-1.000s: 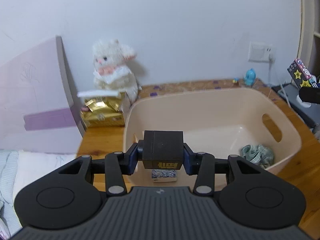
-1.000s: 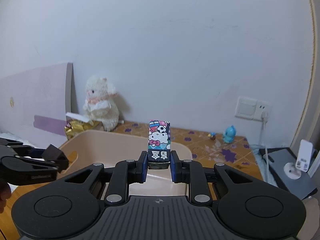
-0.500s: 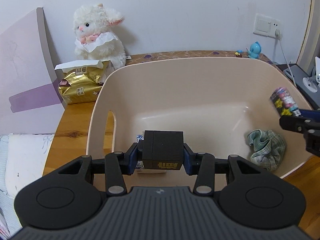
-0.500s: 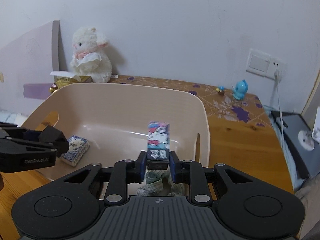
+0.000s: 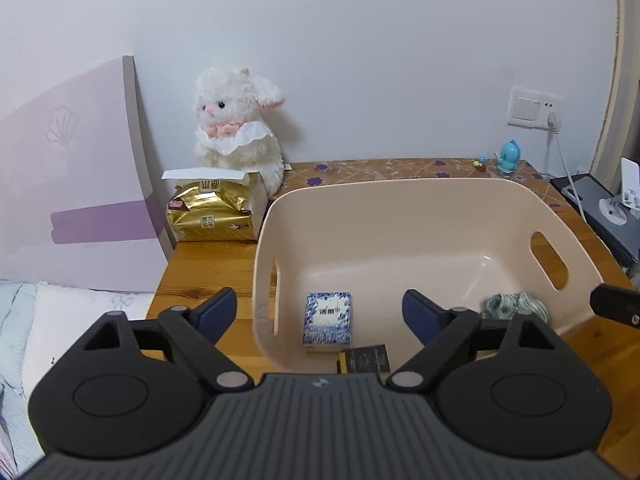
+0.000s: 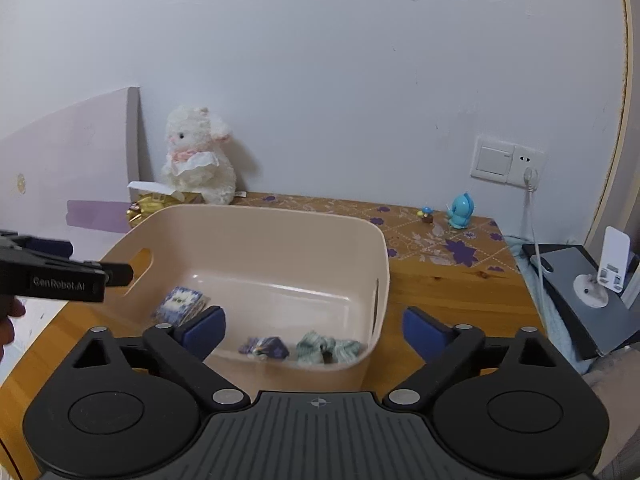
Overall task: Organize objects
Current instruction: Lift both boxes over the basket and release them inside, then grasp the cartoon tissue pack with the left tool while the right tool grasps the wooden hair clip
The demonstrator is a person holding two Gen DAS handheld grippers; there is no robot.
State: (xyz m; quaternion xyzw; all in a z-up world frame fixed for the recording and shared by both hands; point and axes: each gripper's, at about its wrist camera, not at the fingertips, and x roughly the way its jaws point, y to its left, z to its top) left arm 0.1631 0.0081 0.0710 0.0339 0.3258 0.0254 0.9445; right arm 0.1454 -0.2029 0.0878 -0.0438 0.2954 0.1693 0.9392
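Left gripper [image 5: 318, 310] and right gripper [image 6: 314, 326] are both spread and empty above the bin [image 5: 460, 216]. Blue box [image 5: 327, 322], black box [image 5: 364, 359], patterned packet [image 6: 266, 347] and cloth [image 6: 328, 350] lie inside, below the fingers. Risk: lowering either gripper could strike the bin rim and shift it.

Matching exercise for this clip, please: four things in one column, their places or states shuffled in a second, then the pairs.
1. blue-and-white box
2. green cloth
3. plush lamb
4. left gripper

A. against the wall, behind the gold pack
B. open, holding nothing
C. flat in the beige bin, near its left handle
D. bunched in the bin's right corner

1-C, 2-D, 3-A, 4-B
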